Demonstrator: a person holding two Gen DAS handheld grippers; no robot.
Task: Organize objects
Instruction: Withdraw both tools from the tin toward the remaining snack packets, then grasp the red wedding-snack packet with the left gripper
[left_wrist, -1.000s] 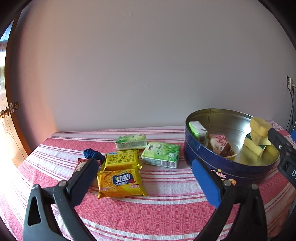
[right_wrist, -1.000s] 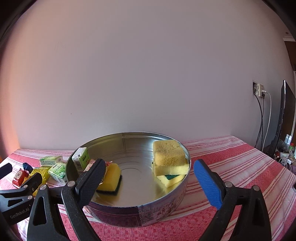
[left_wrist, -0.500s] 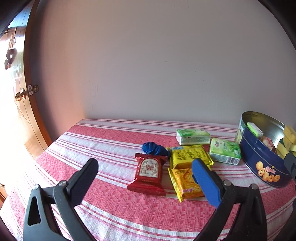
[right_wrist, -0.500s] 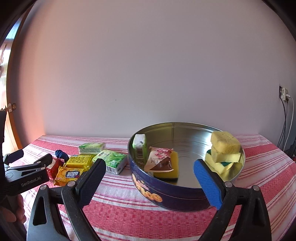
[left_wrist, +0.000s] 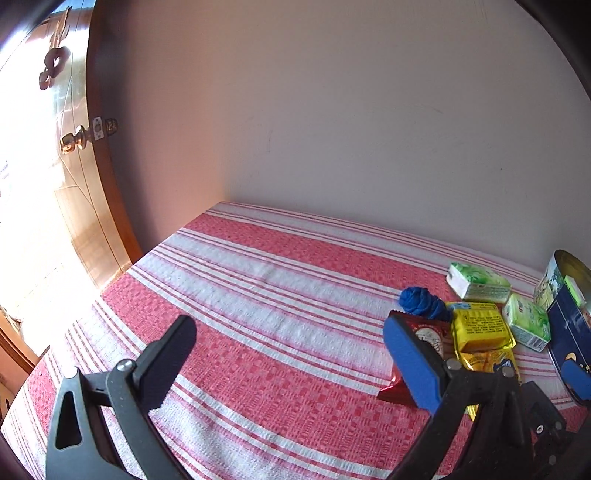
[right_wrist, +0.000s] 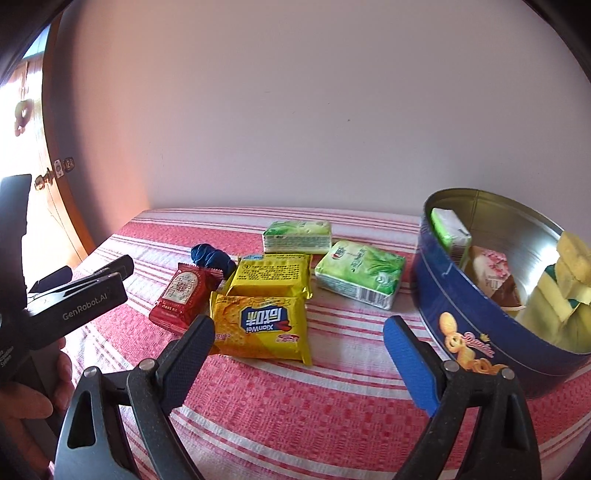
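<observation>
I am holding my right gripper (right_wrist: 298, 339) low in the frame, tilted downward, its dark finger at lower left and its blue-padded finger at lower right. Its jaws are closing, though they are standing wide apart with nothing pressed between the pads. My left gripper (left_wrist: 284, 350) is reaching forward and downward too, its fingers spread wide across the bottom of its own view and gripping nothing. In the right wrist view it is showing at the left edge as a black body. My left hand (right_wrist: 26, 402) is wrapping around its handle at the lower left corner.
</observation>
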